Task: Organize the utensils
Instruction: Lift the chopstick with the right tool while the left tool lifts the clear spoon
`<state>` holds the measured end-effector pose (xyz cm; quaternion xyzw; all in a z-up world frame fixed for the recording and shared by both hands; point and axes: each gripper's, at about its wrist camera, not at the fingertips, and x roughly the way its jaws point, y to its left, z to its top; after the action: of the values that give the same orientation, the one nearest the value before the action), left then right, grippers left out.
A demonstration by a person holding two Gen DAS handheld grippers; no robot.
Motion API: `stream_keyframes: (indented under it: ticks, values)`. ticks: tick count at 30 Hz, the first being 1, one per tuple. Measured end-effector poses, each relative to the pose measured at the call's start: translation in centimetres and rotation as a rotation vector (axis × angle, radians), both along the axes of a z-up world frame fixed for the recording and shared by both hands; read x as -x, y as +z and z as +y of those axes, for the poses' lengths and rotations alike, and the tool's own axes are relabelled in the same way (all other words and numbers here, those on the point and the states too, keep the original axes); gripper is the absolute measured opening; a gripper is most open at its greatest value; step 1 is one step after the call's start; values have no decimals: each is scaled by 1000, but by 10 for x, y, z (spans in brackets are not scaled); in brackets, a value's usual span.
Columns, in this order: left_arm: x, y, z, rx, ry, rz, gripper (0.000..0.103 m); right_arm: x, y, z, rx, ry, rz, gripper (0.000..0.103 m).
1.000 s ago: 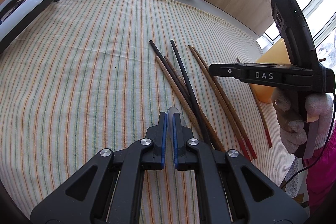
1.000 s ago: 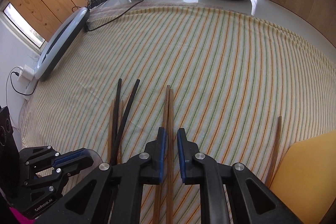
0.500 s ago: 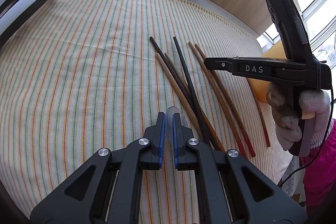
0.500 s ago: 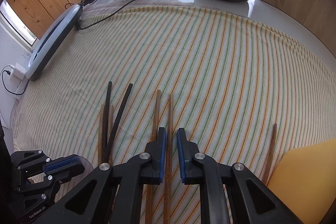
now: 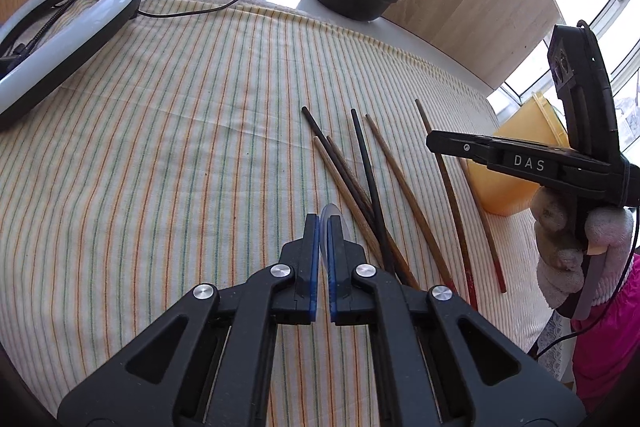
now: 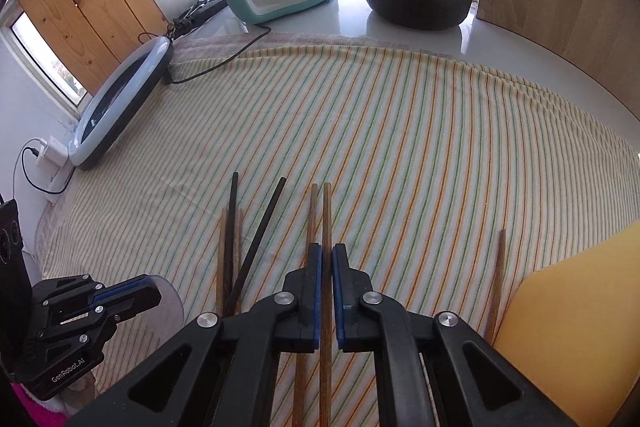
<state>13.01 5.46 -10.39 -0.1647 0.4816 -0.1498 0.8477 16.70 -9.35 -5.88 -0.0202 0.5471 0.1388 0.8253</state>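
My right tongs point(image 6: 326, 291) are clamped on one brown chopstick point(image 6: 327, 223) above the striped cloth point(image 6: 400, 147); the thin stick could pivot or slip out. Left tongs point(image 5: 323, 259) pinch a clear spoon point(image 5: 334, 221), slippery too. Other chopsticks point(image 5: 360, 183) lie loose near the yellow box point(image 5: 508, 183).

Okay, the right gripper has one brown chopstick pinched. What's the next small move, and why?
Probably lift the brown wooden chopstick clear and swing it toward the yellow plastic container. The right gripper is shut on it, a second brown chopstick lies close alongside, and the container sits just to the right.
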Motion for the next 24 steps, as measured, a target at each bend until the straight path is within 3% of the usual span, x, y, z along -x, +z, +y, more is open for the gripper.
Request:
stream_keyframes:
  ticks: [9, 11, 13, 14, 15, 22, 23, 24]
  values:
    - [6, 33, 8, -45, -6, -84, 0, 37, 49, -9, -58, 5, -130, 2]
    - [1, 26, 8, -40, -29, -45, 0, 43, 54, -12, -71, 6, -140, 2]
    - [-8, 12, 10, -36, -32, 32, 10, 46, 57, -13, -77, 8, -144, 2]
    - [-10, 4, 14, -23, -25, 63, 22, 48, 57, -13, -77, 9, -146, 2]
    - [-12, -1, 16, -11, -22, 74, 24, 49, 57, -13, -77, 11, -146, 2]
    - [-17, -28, 14, 57, -20, 108, 24, 52, 50, -21, -91, -7, -129, 2]
    - [-16, -30, 11, 59, -23, 105, 22, 52, 50, -21, -92, -11, -128, 2]
    - [-15, -31, 10, 62, -27, 99, 15, 52, 49, -22, -94, -14, -128, 2]
